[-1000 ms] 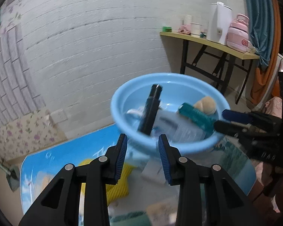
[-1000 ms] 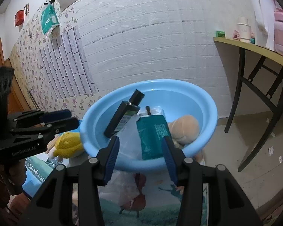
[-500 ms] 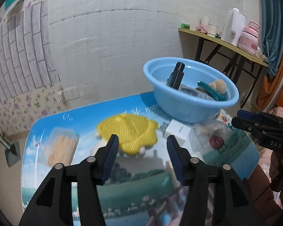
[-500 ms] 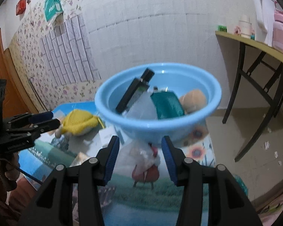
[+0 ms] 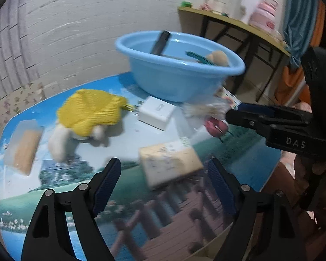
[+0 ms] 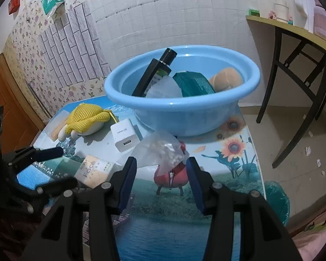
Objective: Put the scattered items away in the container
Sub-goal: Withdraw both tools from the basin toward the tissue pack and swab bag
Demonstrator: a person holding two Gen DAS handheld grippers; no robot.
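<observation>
home room | floral wallpaper | kettle on side table

Motion blurs the tan box (lettering unreadable there).

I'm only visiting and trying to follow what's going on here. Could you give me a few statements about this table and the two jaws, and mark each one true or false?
1. The blue basin already holds a dark bottle. True.
2. The white charger lies inside the basin. False: it sits on the table, beside the basin.
3. The left gripper has its jaws open with nothing clamped; they have just been opening. True.
4. The right gripper is clamped on the clear plastic bag. False: its jaws stand apart in front of the bag and hold nothing.
5. The yellow knitted toy is still out on the table. True.
</observation>
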